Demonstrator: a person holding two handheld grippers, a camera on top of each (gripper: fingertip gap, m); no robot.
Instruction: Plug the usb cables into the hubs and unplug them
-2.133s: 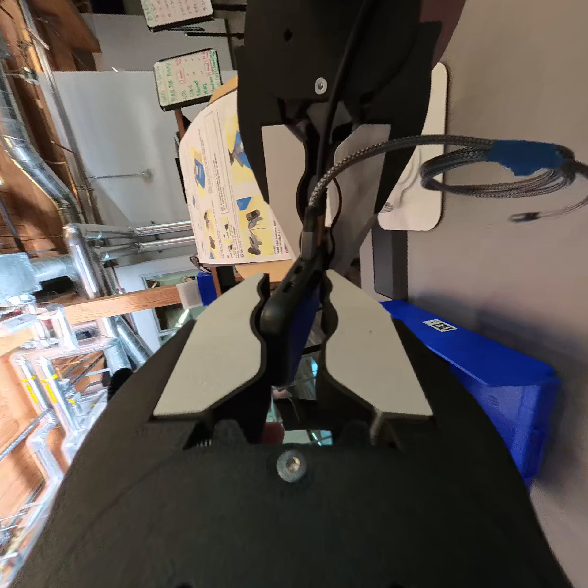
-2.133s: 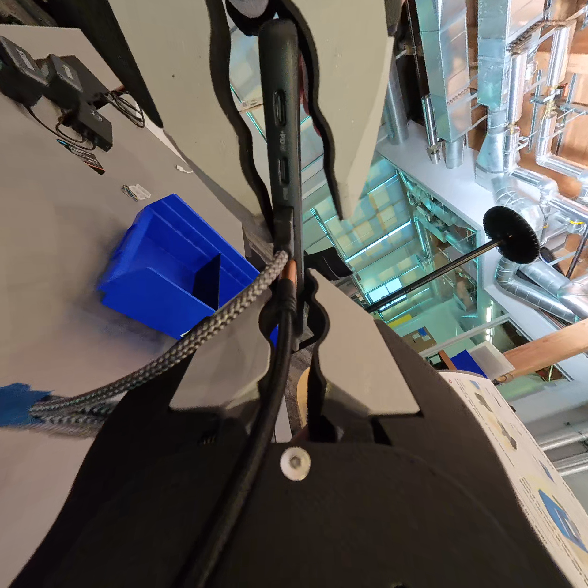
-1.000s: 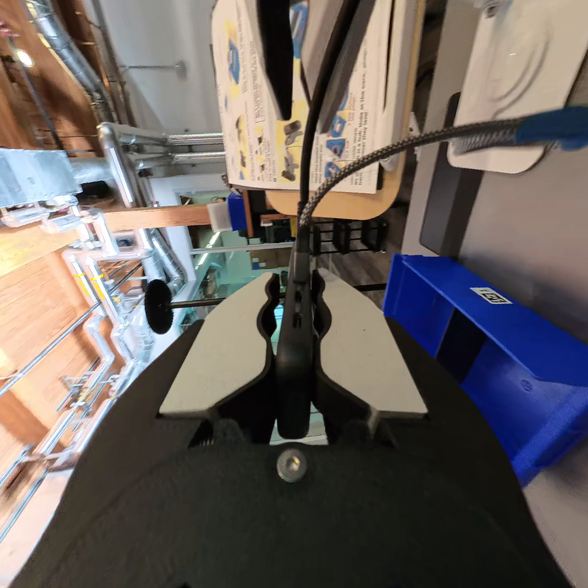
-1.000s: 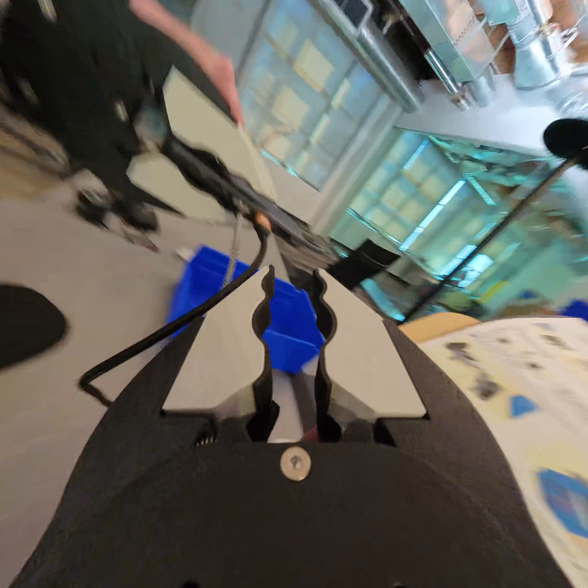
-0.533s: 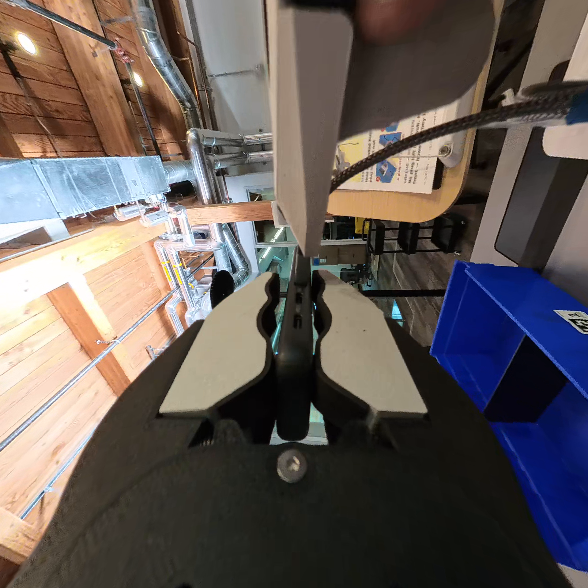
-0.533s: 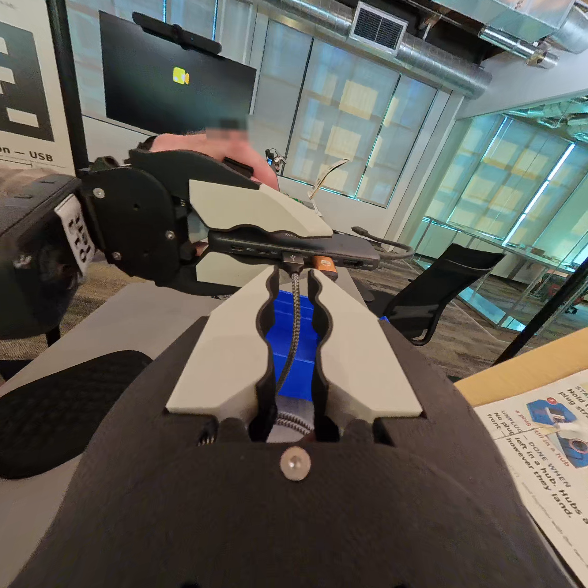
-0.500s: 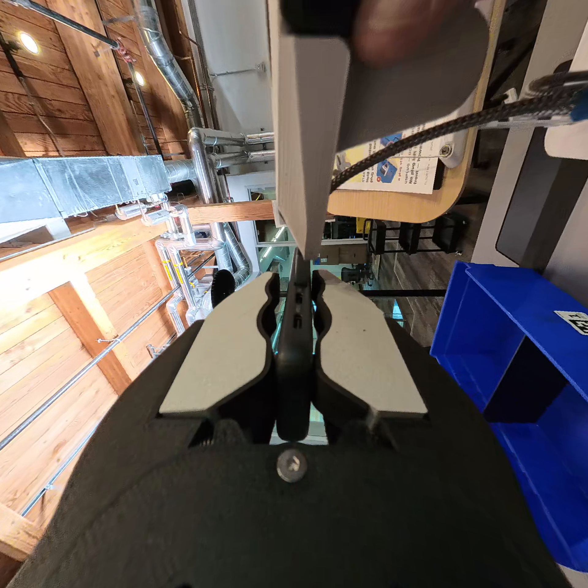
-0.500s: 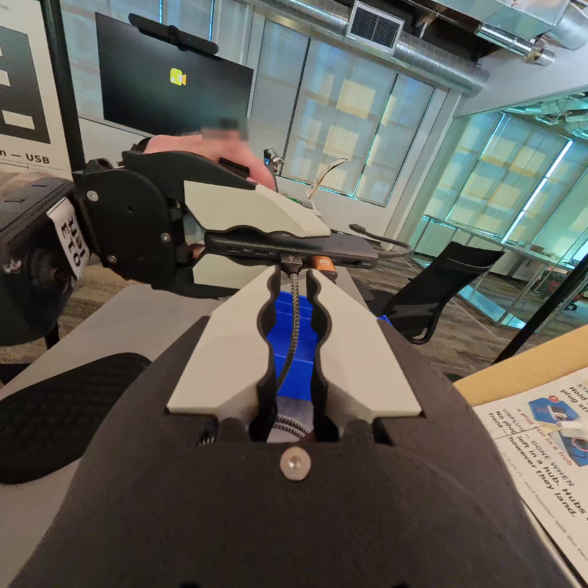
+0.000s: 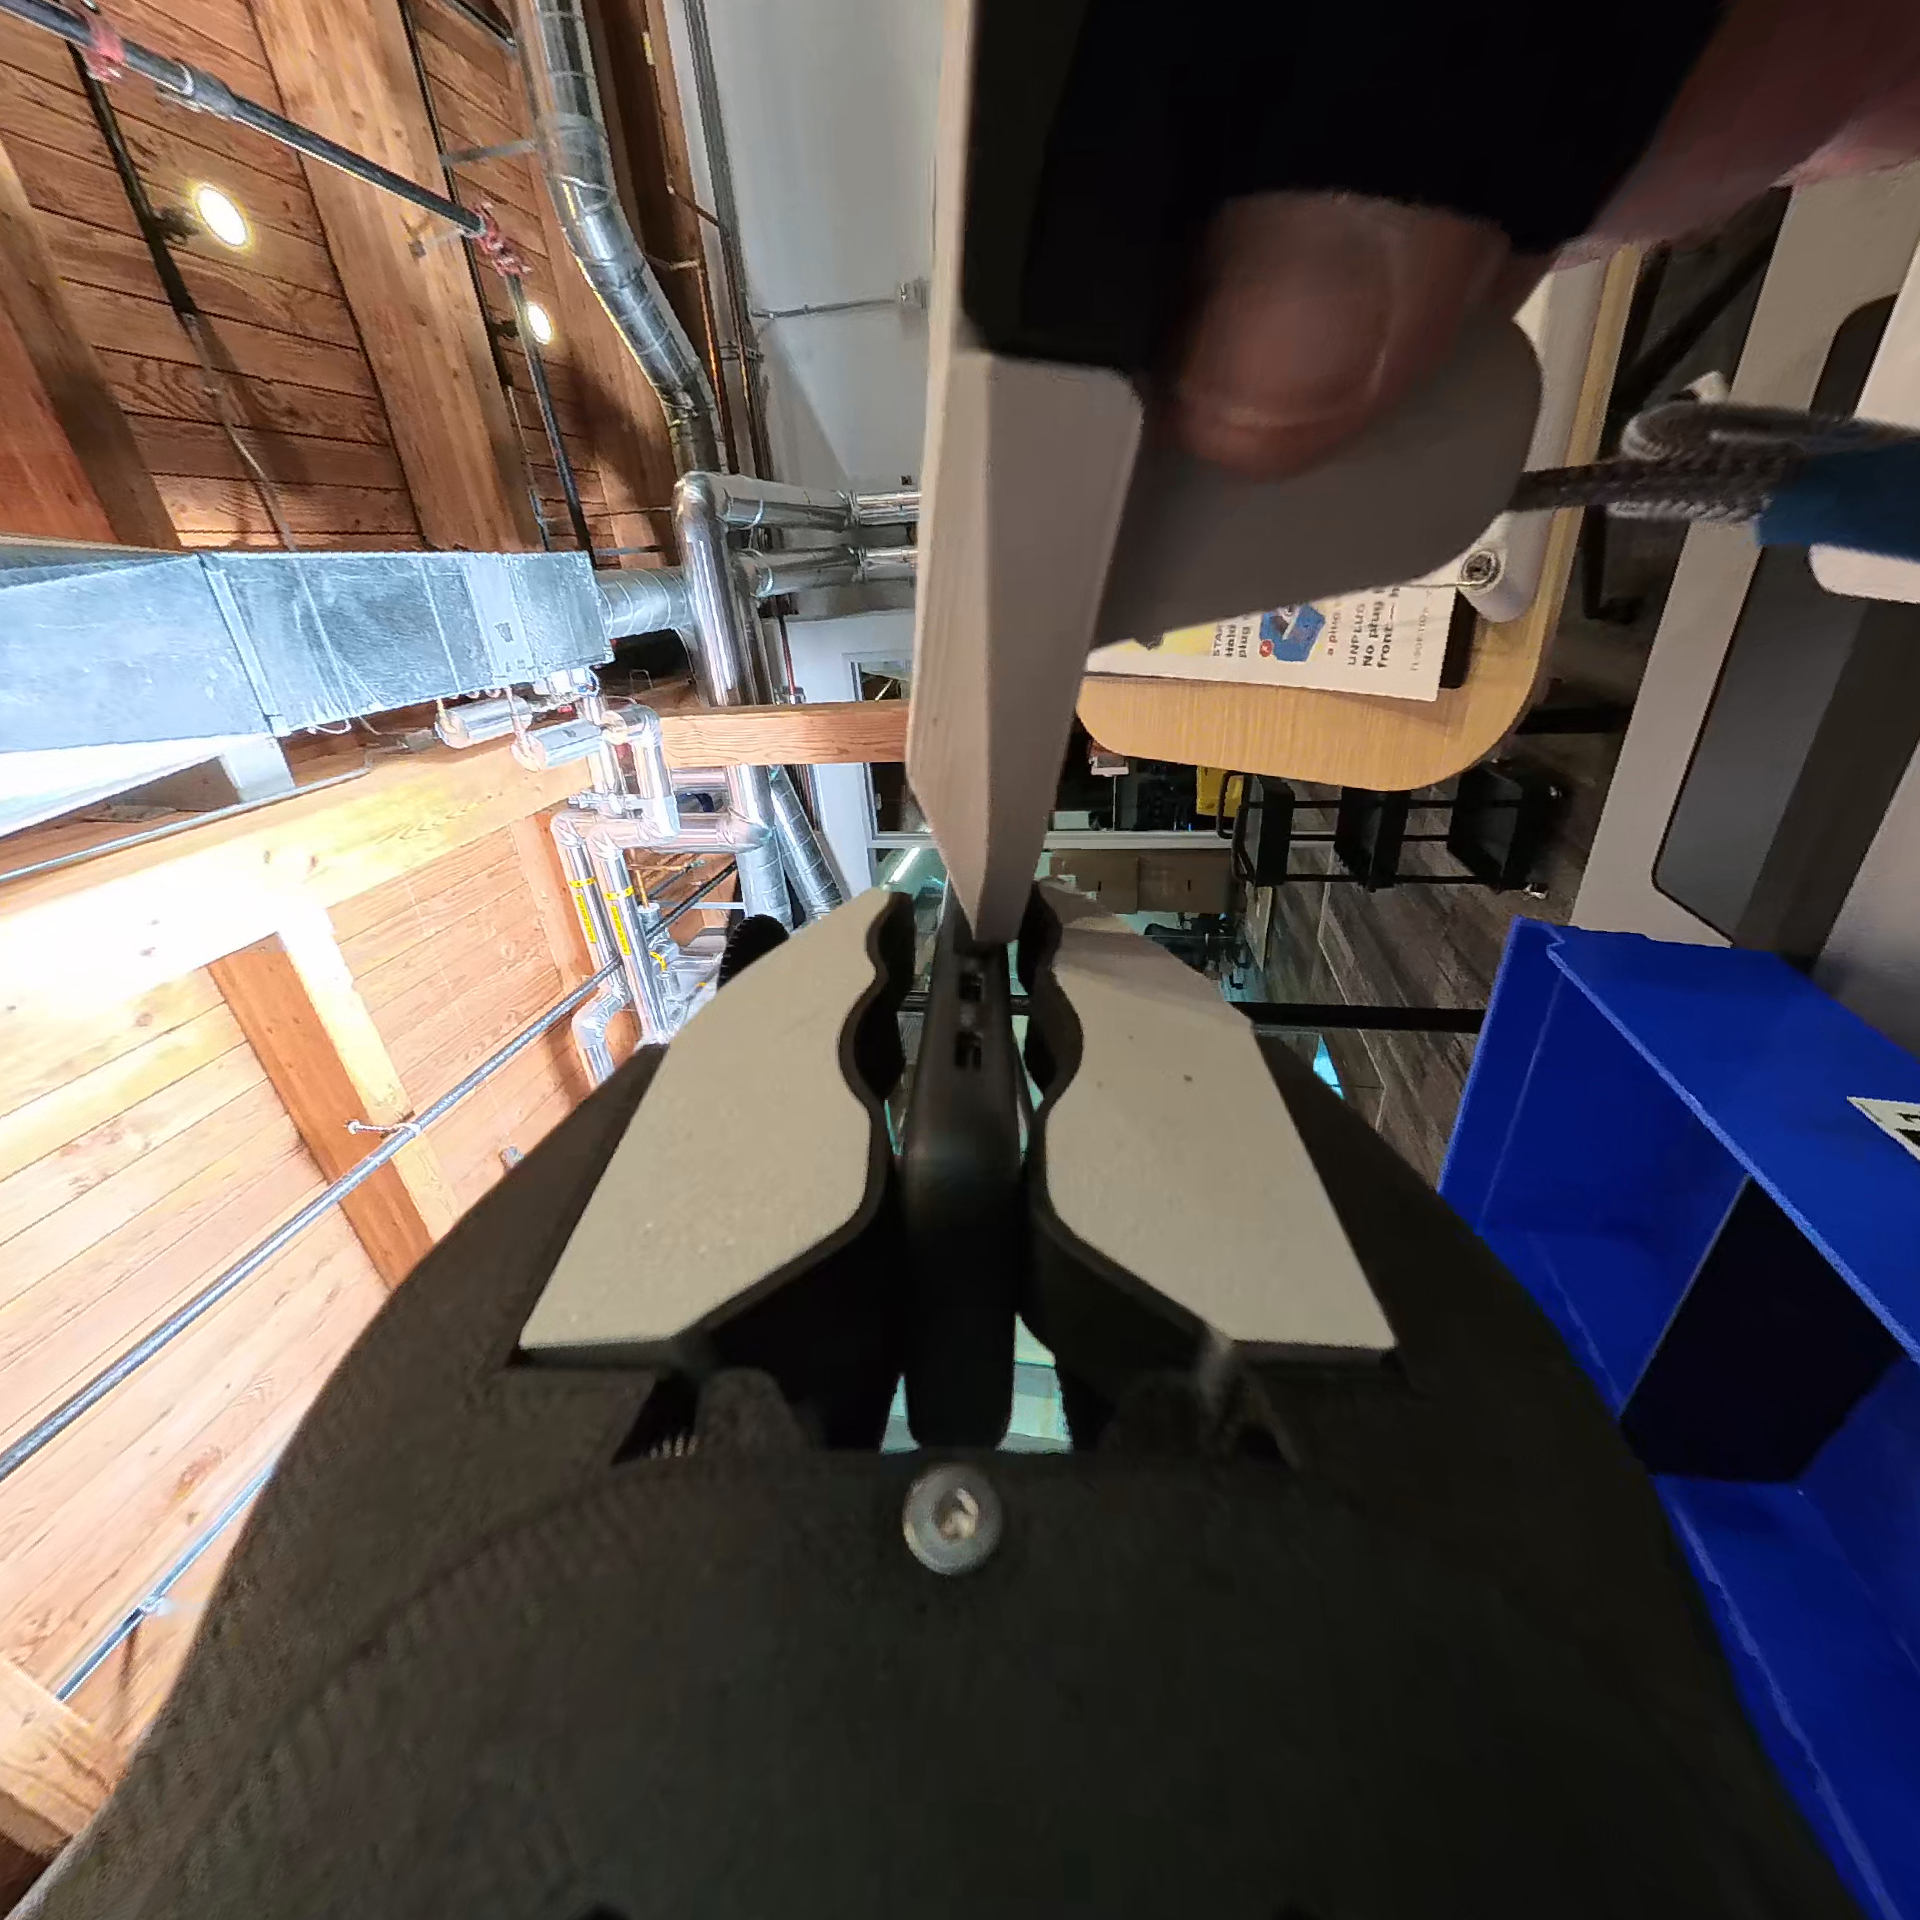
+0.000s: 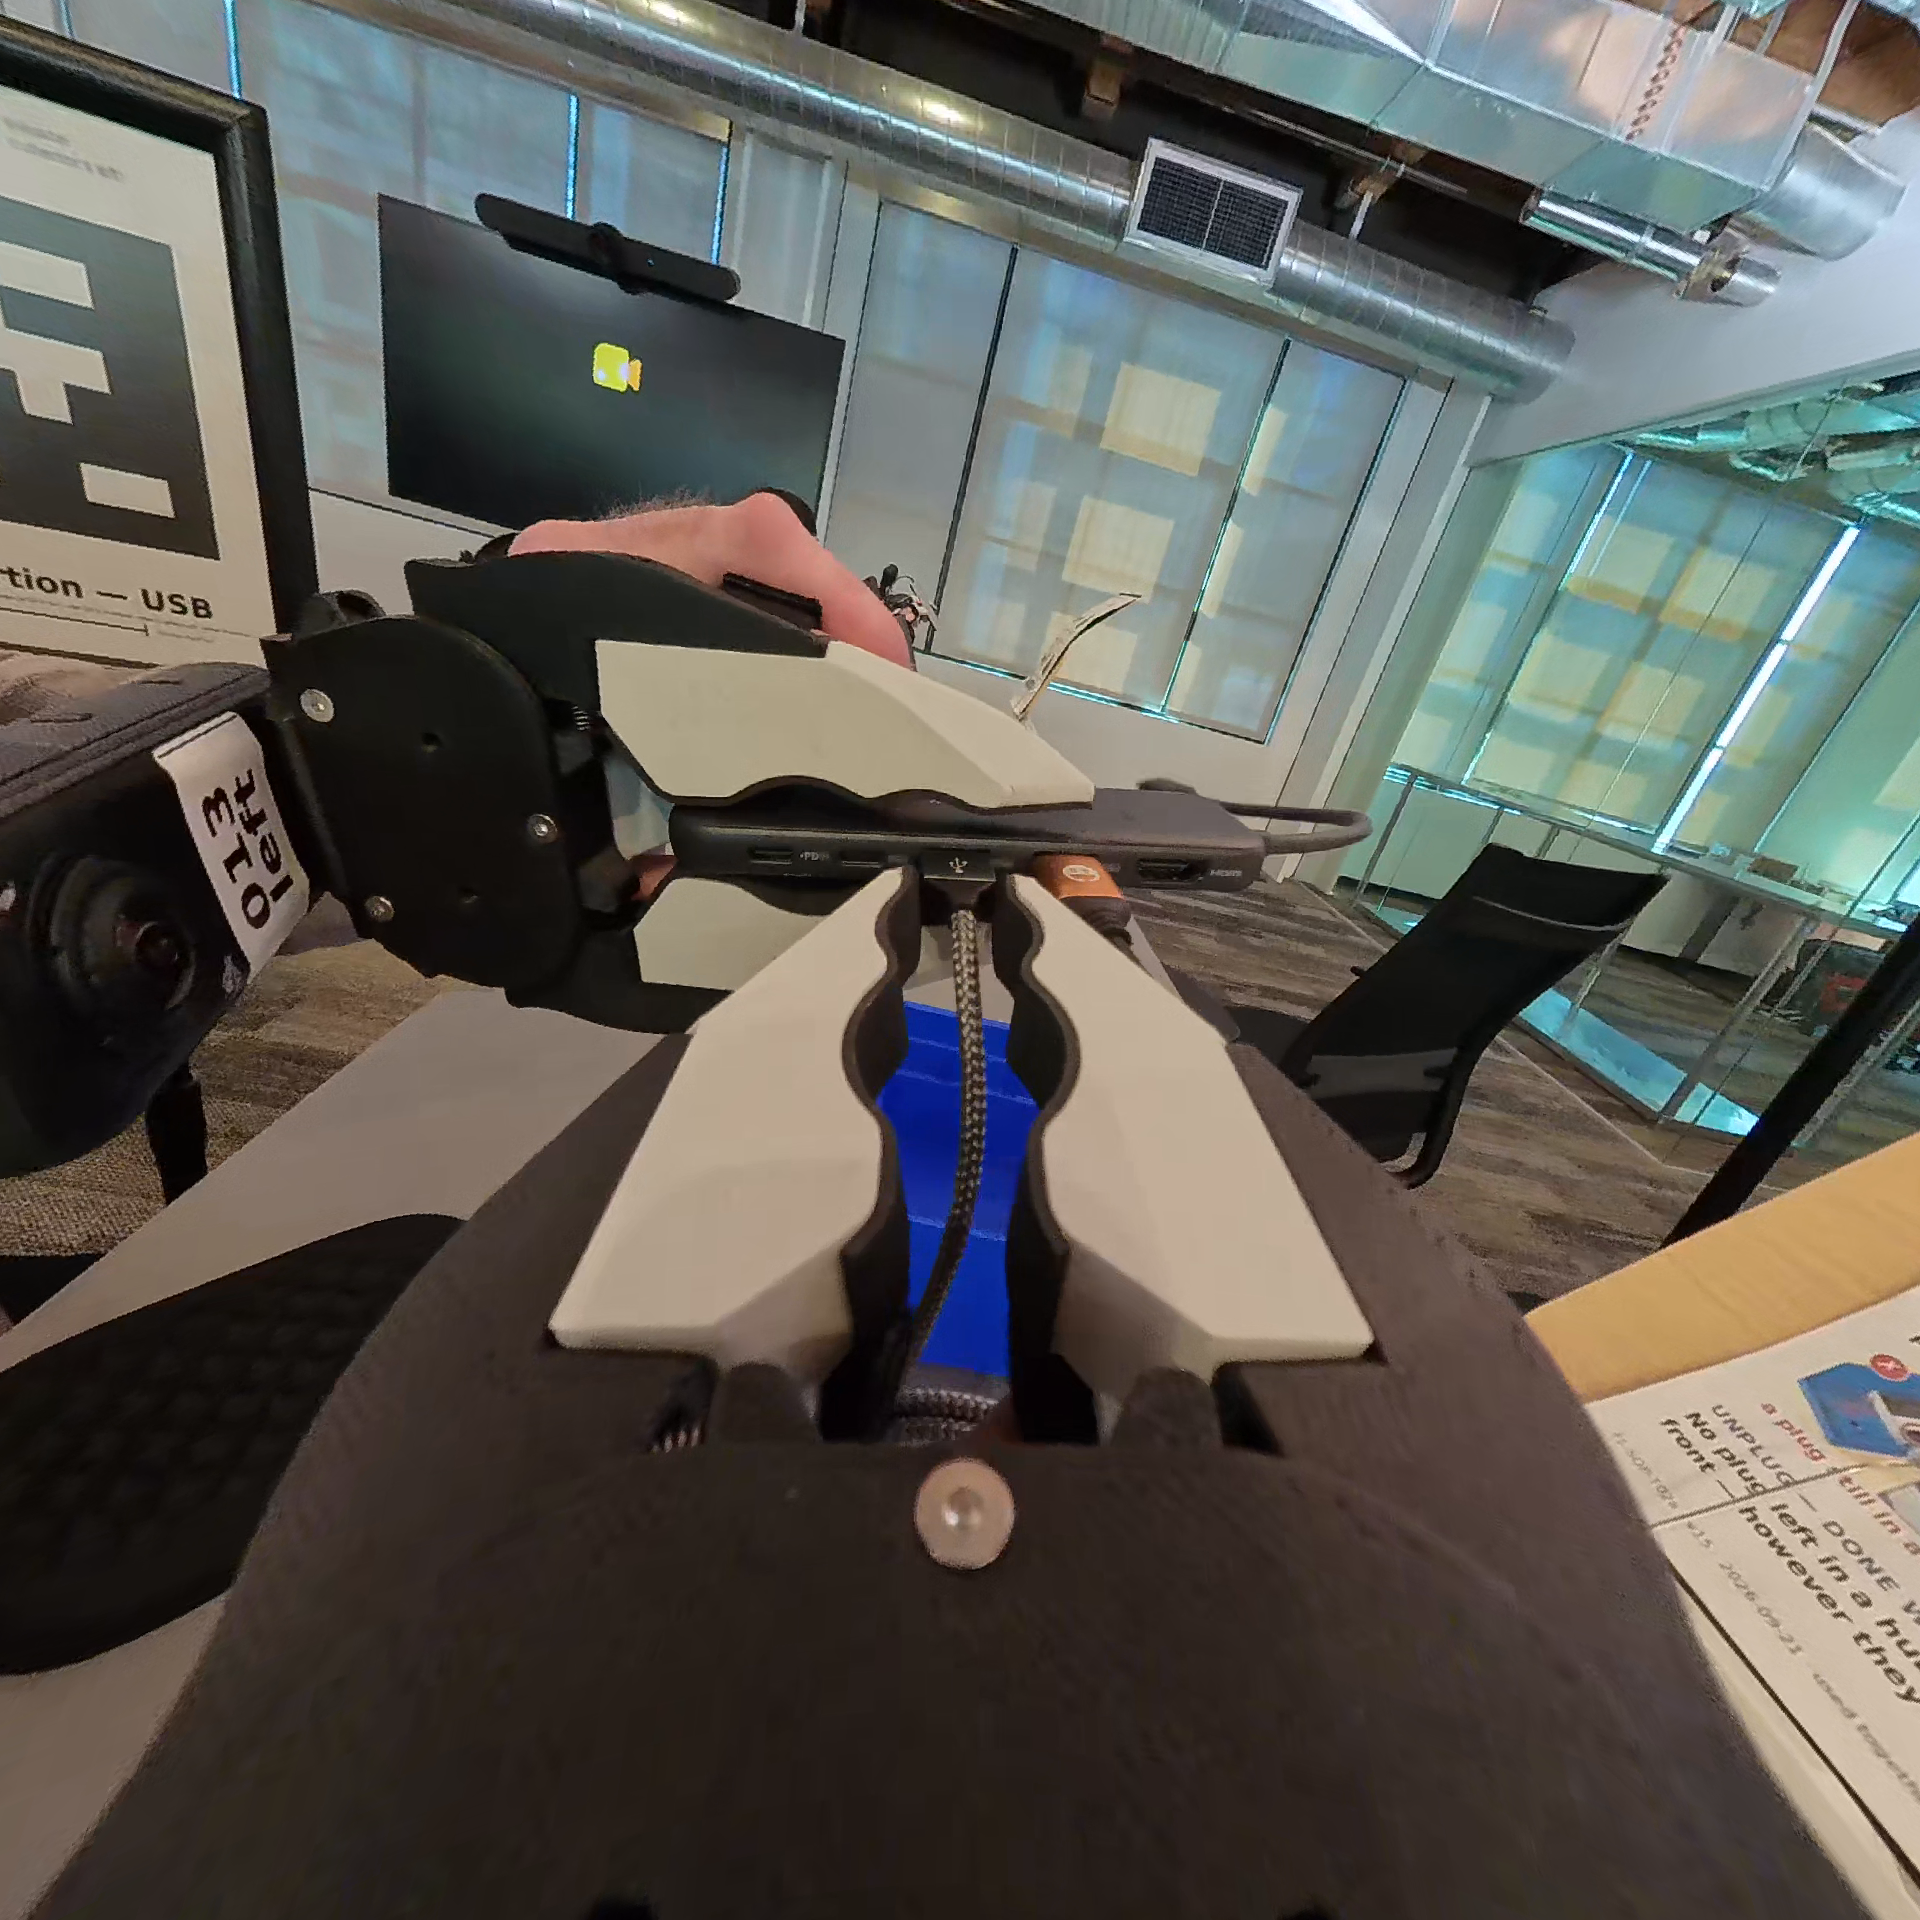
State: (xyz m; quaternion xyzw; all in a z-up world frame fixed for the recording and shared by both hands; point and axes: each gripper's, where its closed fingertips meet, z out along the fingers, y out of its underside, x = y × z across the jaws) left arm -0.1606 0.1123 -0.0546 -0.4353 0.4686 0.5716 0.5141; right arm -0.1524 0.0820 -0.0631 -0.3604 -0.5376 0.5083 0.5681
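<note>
Left tongs (image 10: 862, 842) clamp the level hub (image 10: 966, 831); right tongs (image 10: 961, 904) pinch its braided cable's plug (image 10: 958, 864).

Matt, grainy black plastic on the left gripper (image 9: 961, 940) body; pale grey fingers (image 9: 717, 1164) with a fine sandy texture. Smooth, satin dark-grey casing on the hub (image 10: 966, 831), clamped edge-on. Woven black-and-grey braid on the cable (image 10: 964, 1049); brushed copper-coloured metal shell on the neighbouring plug (image 10: 1075, 878). Same rough black plastic and pale fingers (image 10: 1153, 1164) on the right gripper (image 10: 961, 904). Glossy blue plastic bin (image 9: 1683, 1195). Smooth grey tabletop (image 10: 343, 1132). Printed paper sheet (image 10: 1797, 1496) on light wood-grain board (image 9: 1299, 727).
</note>
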